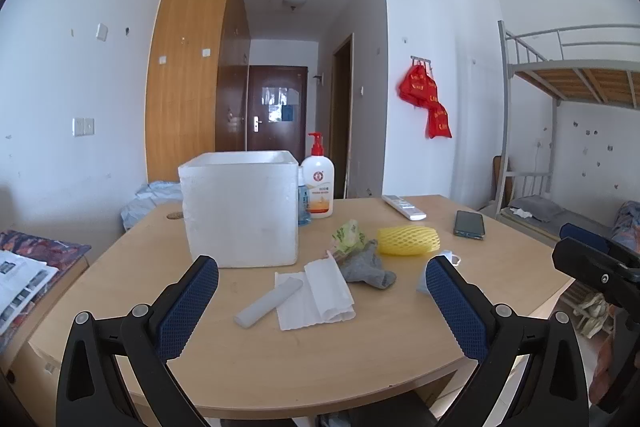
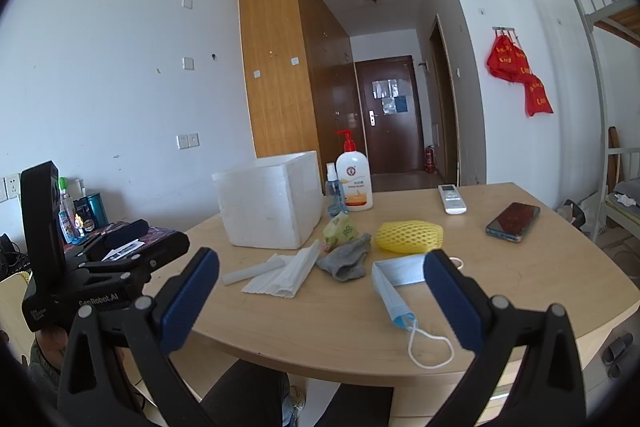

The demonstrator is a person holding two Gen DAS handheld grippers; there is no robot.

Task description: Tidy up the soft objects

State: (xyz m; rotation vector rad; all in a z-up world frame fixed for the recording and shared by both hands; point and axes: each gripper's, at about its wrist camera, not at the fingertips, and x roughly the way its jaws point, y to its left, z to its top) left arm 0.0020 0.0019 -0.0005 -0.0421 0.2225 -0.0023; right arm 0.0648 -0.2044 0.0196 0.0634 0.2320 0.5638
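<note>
A white foam box stands on the wooden table. In front of it lie a white foam strip, a folded white tissue, a grey sock, a green crumpled wrapper, a yellow foam net and a blue face mask. My left gripper is open and empty above the tissue. My right gripper is open and empty near the mask.
A soap pump bottle and a small spray bottle stand behind the box. A remote and a phone lie at the far right. A bunk bed stands right.
</note>
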